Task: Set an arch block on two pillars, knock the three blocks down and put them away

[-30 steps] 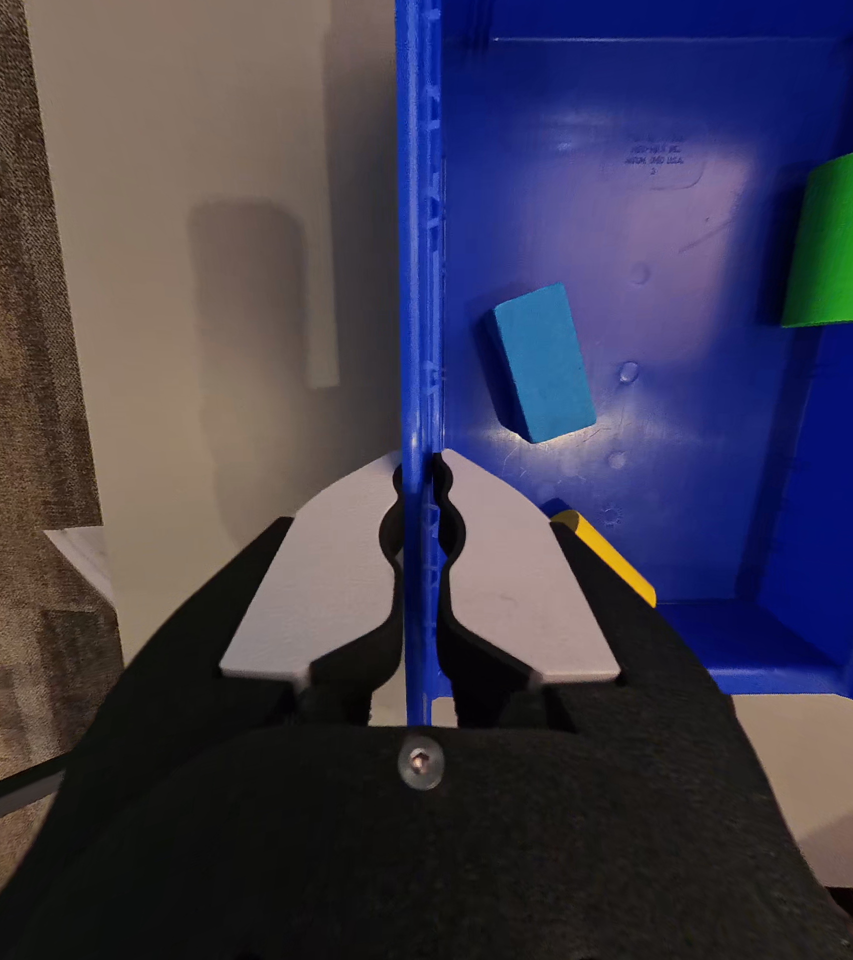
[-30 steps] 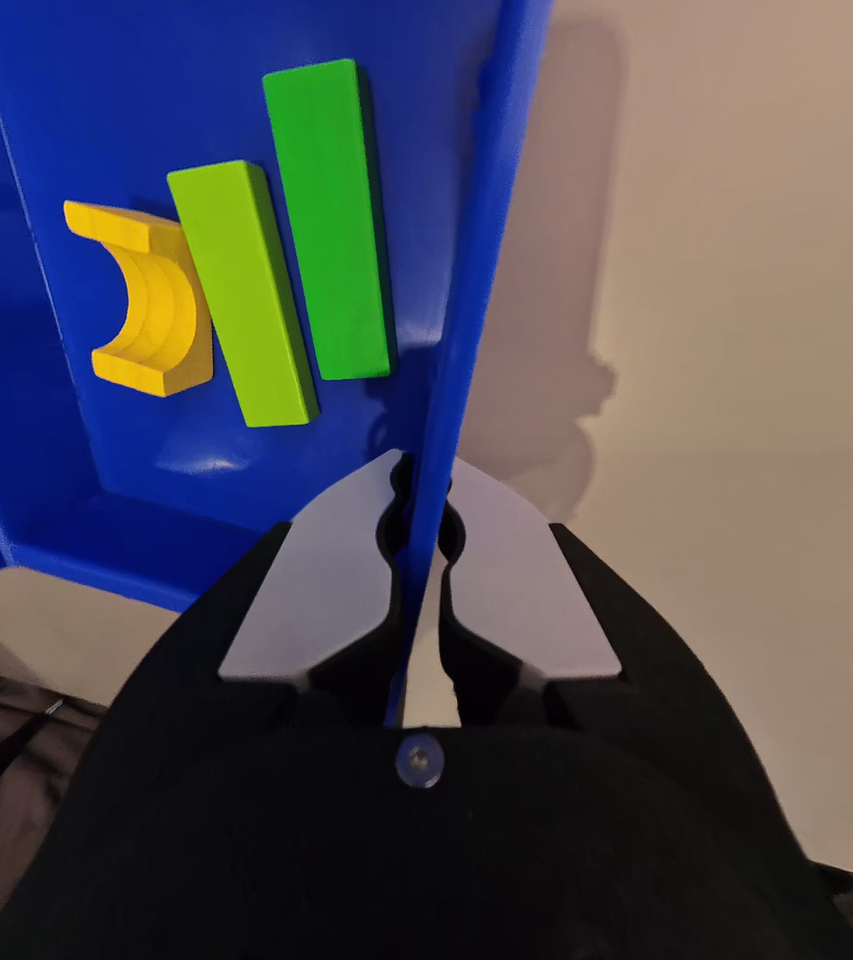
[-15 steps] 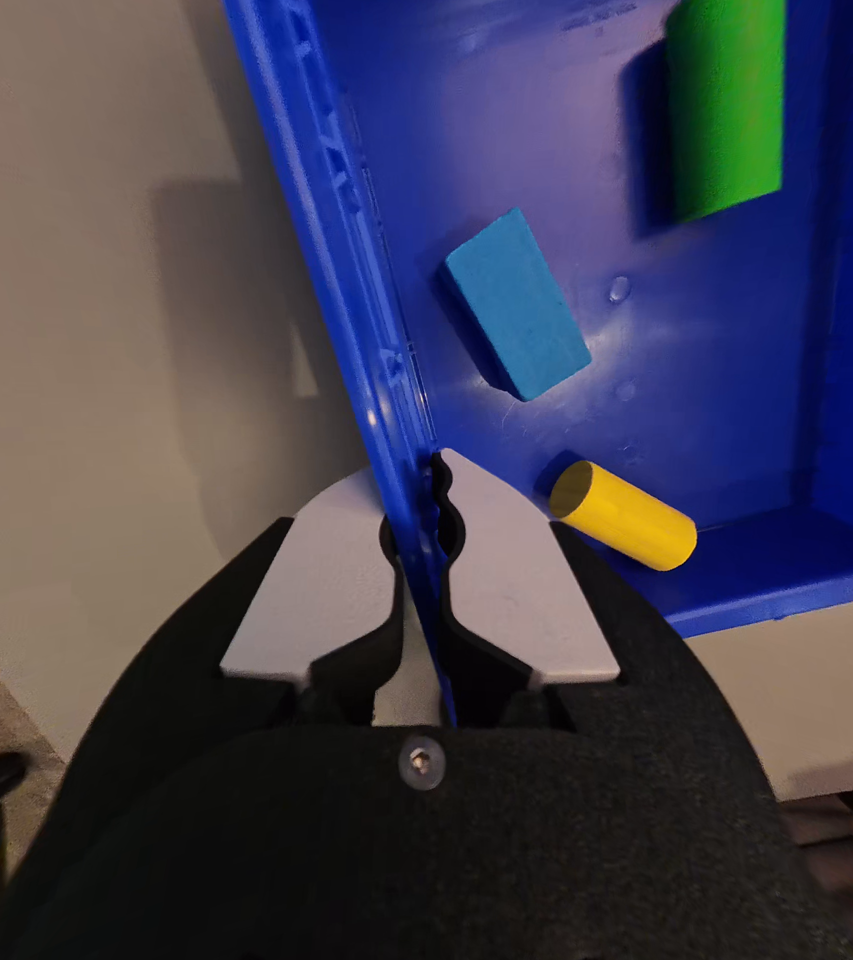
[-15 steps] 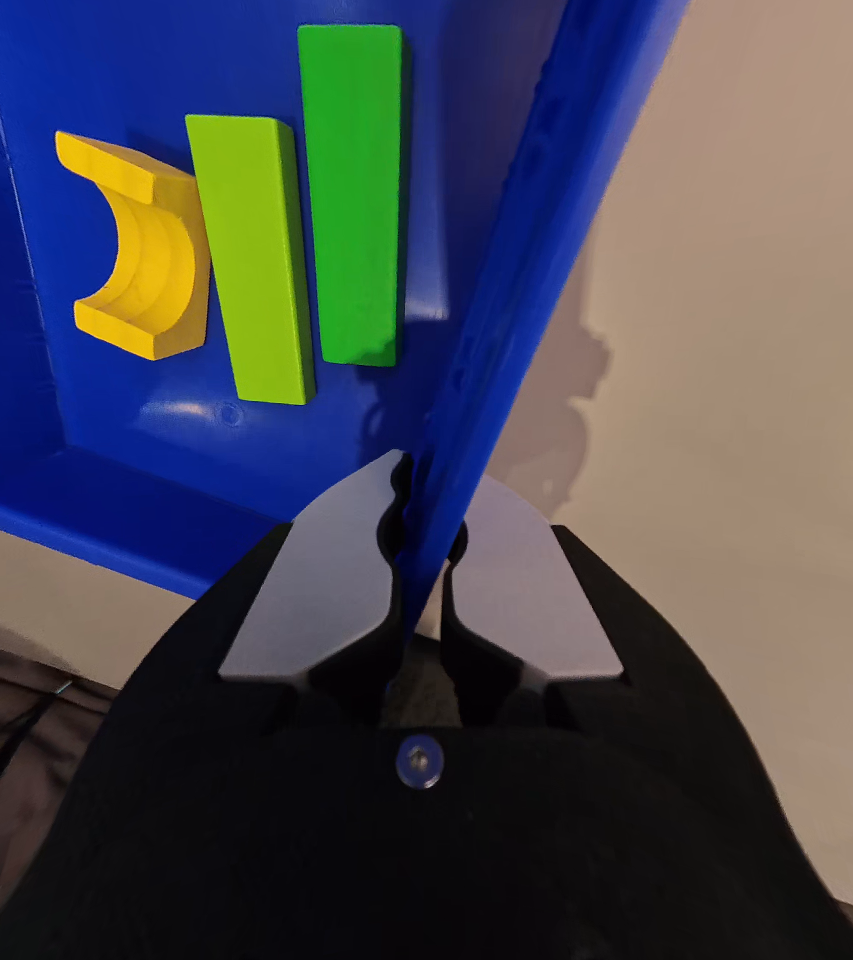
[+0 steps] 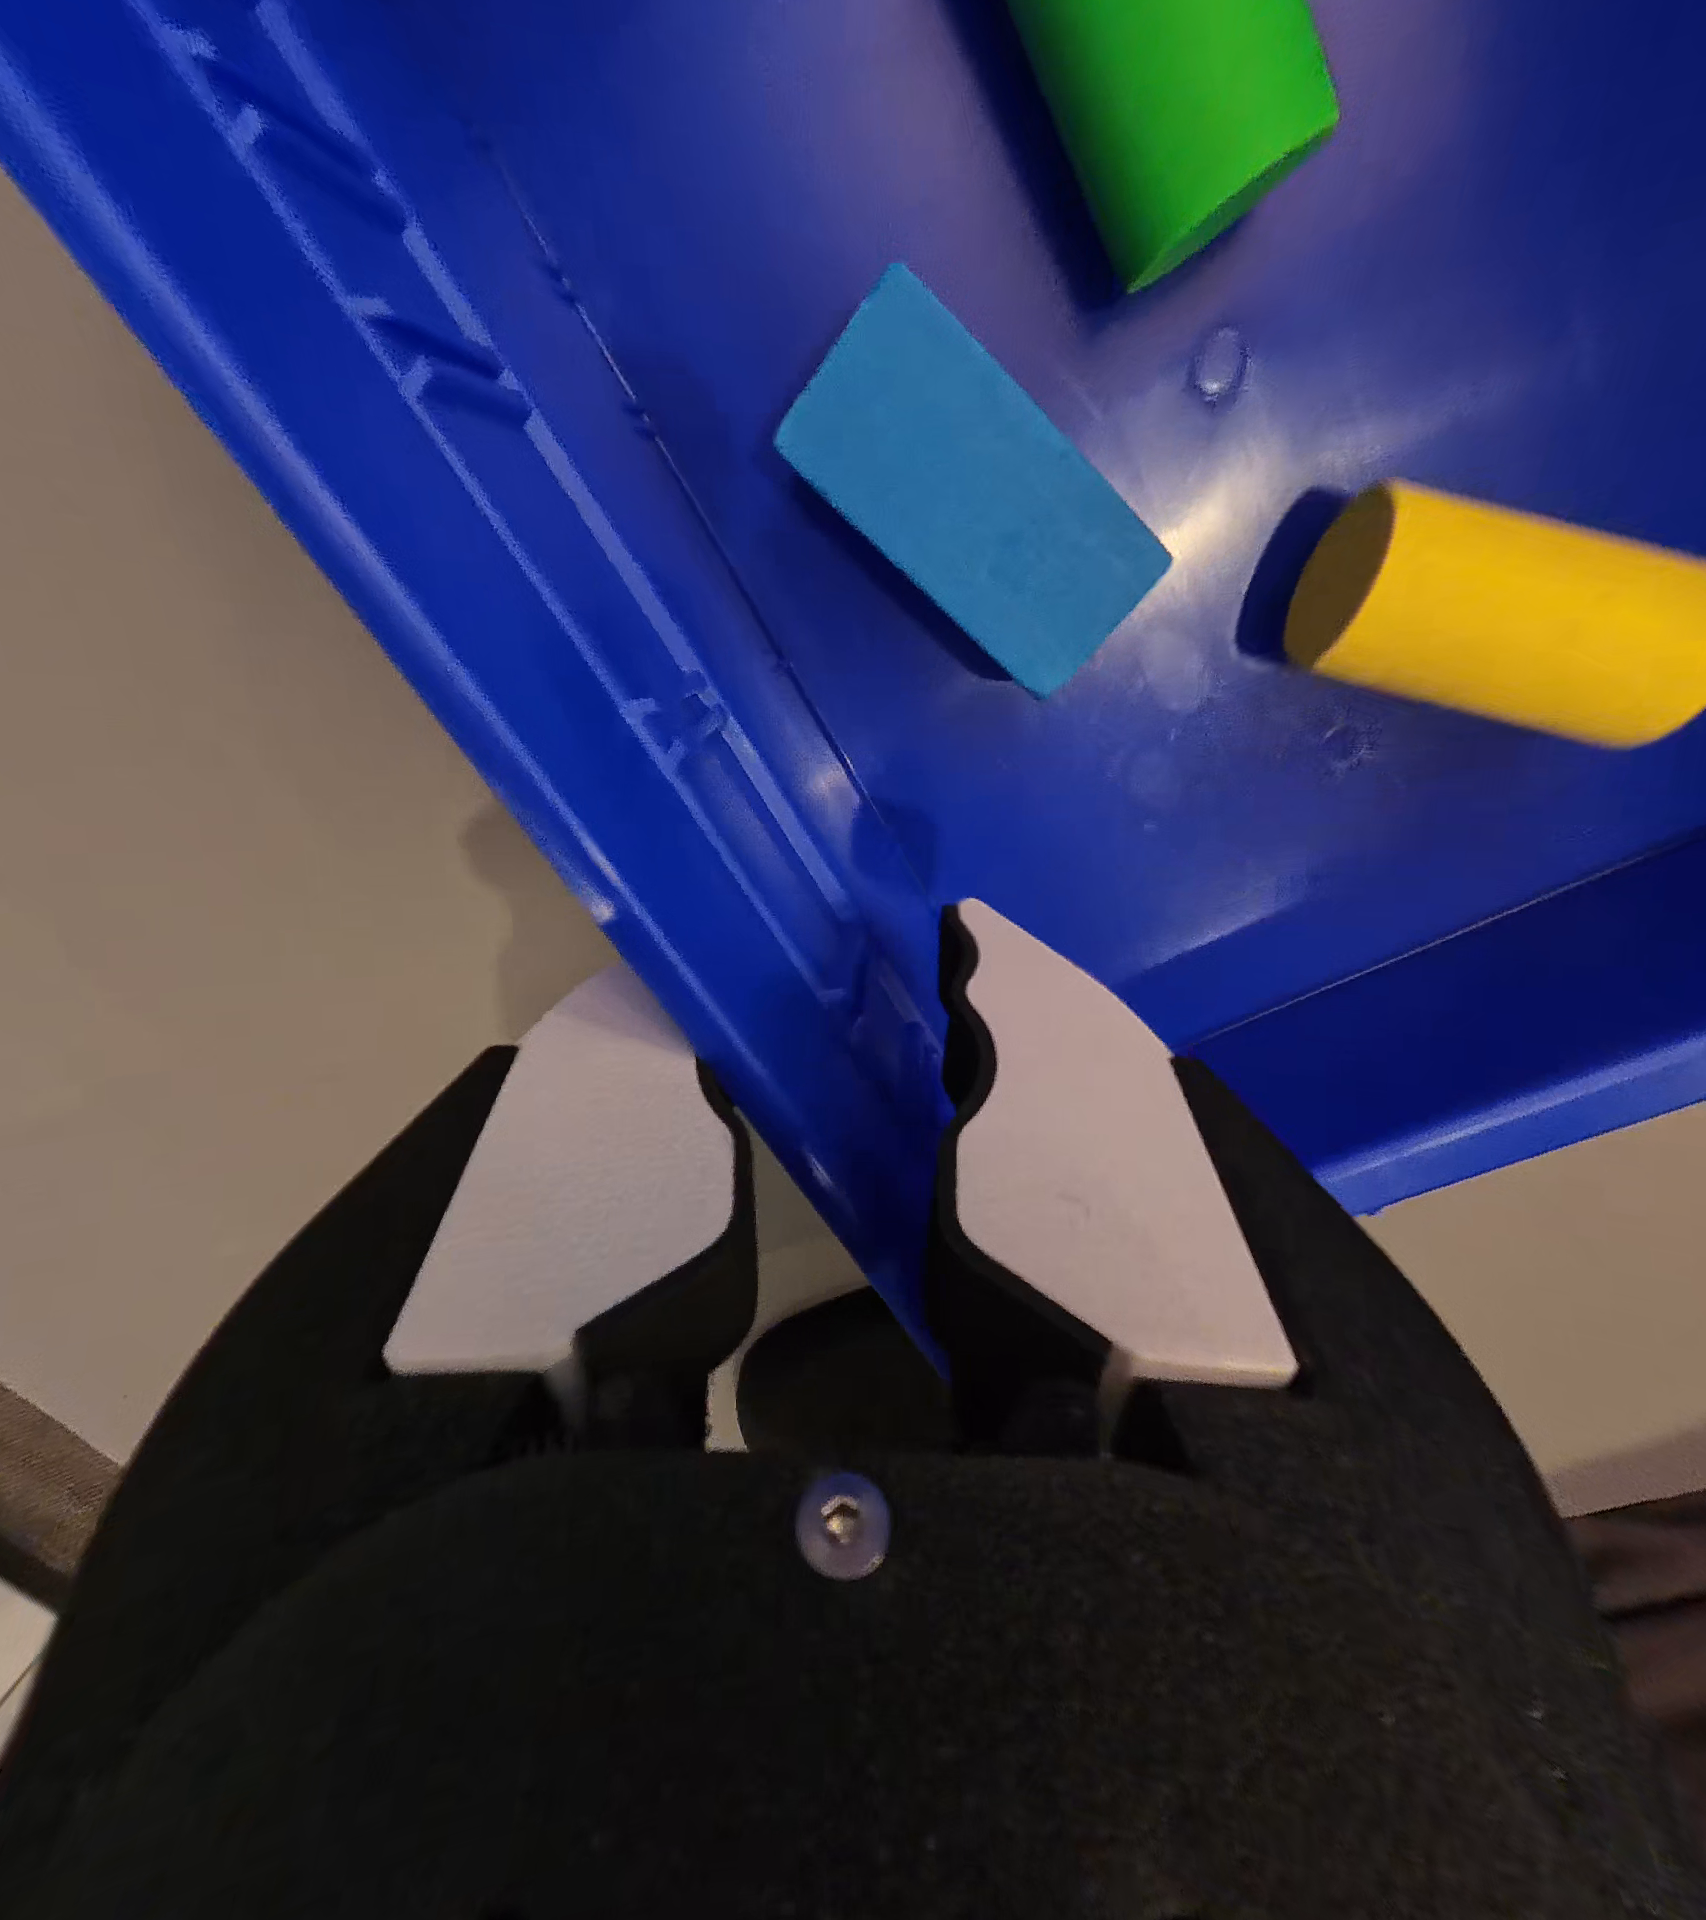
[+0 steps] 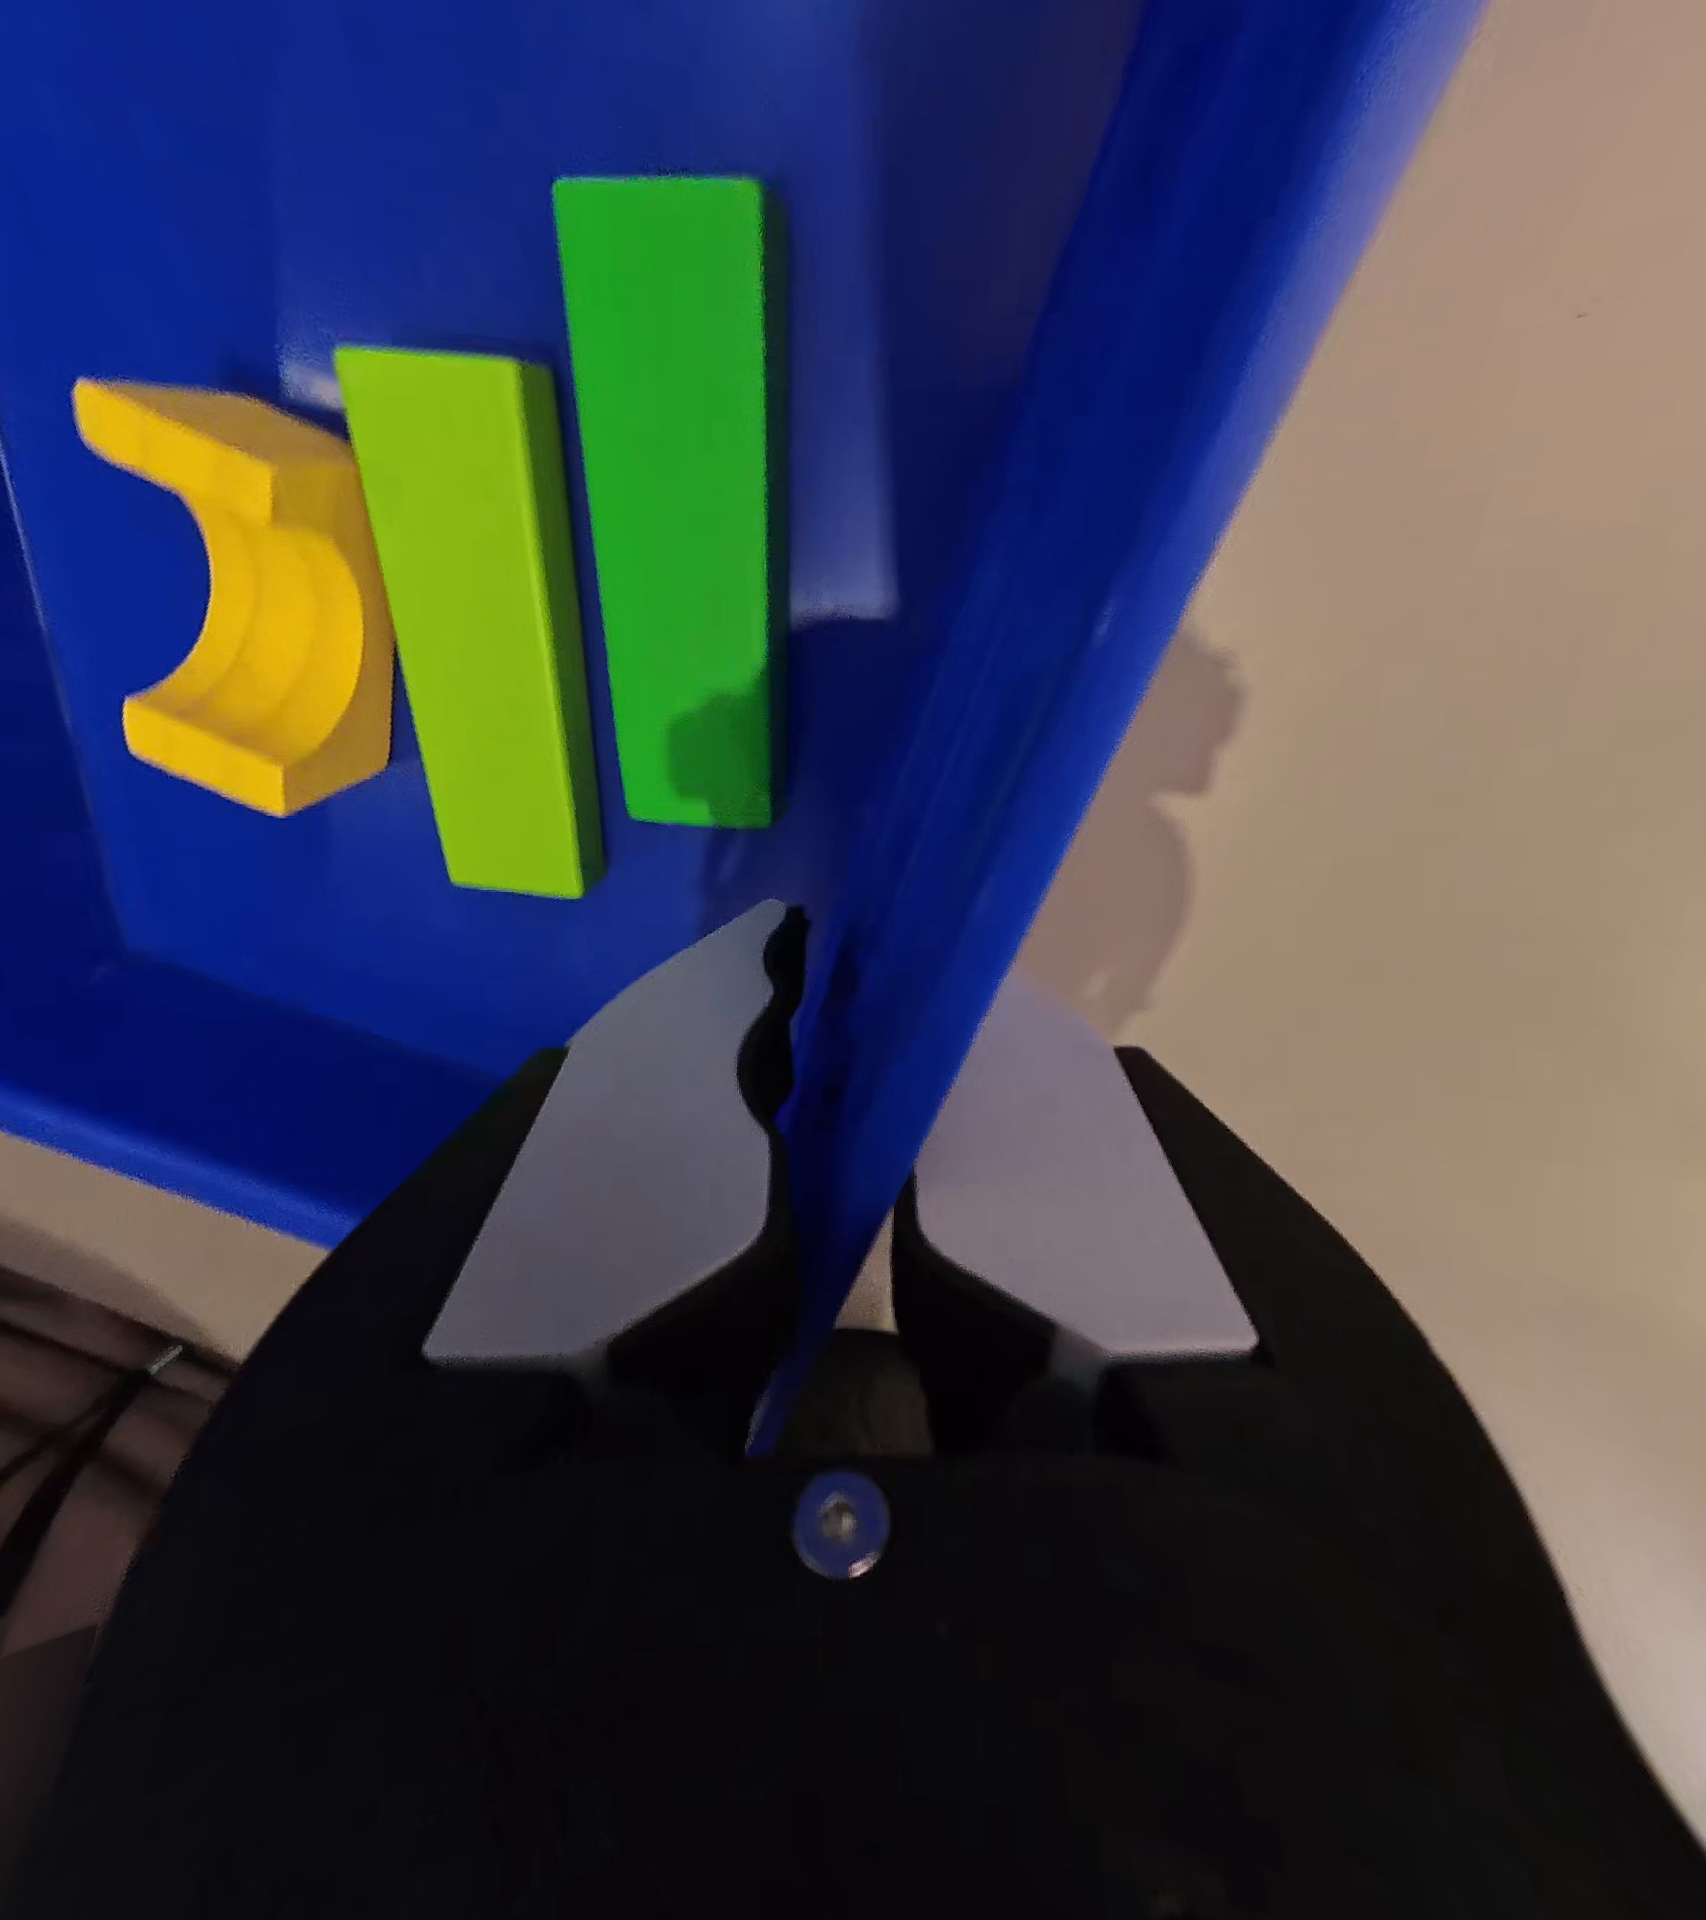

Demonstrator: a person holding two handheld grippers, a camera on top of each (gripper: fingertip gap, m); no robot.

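- Arch block [image 6: 251,597], yellow, lies in the blue bin [image 6: 1088,520] beside two green pillars [image 6: 480,623].
- Left hand-held gripper [image 5: 828,1039] pinches the bin's wall.
- Right hand-held gripper [image 6: 870,1039] pinches the other wall.

The tool [image 6: 844,1049] fills the lower middle of the frame, its two pale fingers [image 6: 651,1143] set on either side of the side wall of a blue bin [image 6: 1088,582], pinching it. The wall runs from the tool up toward the upper right of the frame. Inside the bin, in the upper left, lie three blocks side by side: a yellow arch block [image 6: 257,603] at the left, touching a light green bar [image 6: 480,623] just right of it, then a darker green bar [image 6: 677,488] nearest the wall. The beige tabletop [image 6: 1503,727] takes up the right side of the frame, with a shadow on it beside the bin.
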